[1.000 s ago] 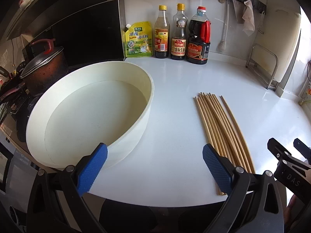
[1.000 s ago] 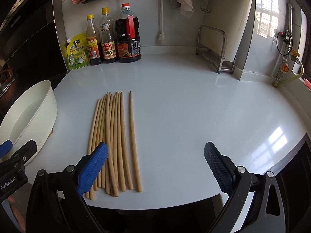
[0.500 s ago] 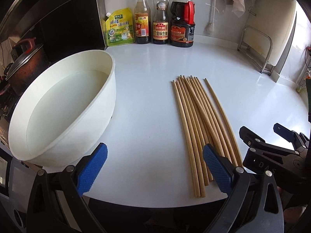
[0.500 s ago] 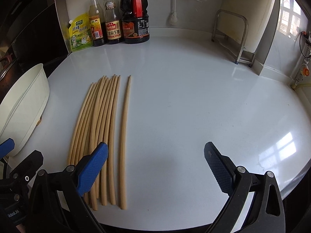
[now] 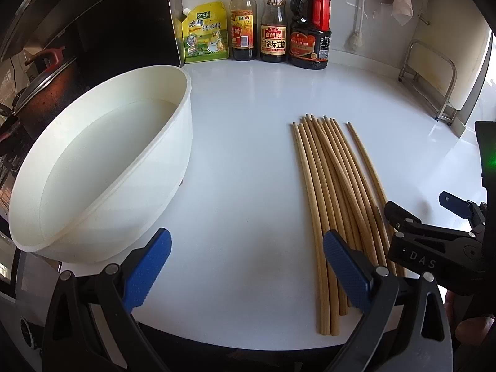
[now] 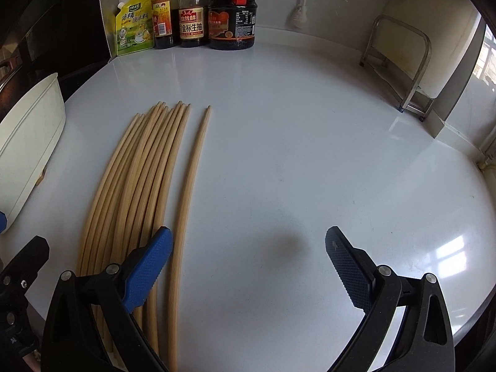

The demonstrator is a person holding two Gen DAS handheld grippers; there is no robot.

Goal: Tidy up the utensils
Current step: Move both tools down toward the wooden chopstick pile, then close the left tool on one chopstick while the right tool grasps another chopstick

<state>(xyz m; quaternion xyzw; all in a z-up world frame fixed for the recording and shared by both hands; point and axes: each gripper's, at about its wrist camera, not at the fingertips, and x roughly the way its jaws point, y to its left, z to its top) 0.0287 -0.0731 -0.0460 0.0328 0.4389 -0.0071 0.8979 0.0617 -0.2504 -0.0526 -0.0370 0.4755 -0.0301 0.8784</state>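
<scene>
Blue-padded fingers of the left gripper (image 5: 246,271) and right gripper (image 6: 248,266) stand wide apart, holding nothing, above the near edge of the white tabletop (image 6: 310,155). Wooden chopsticks (image 5: 331,204) lie bundled between them, one slightly apart. Left sits a white basin (image 5: 173,167); sauce bottles (image 5: 274,24) line the far wall.

The left tool (image 5: 246,266) is held low and level, its two blue-padded fingers (image 5: 148,268) spread wide with nothing between them. The right tool (image 6: 248,263) is just beside it on the right, level too, fingers (image 6: 347,263) likewise spread wide and gripping nothing. The two tools do not touch.
</scene>
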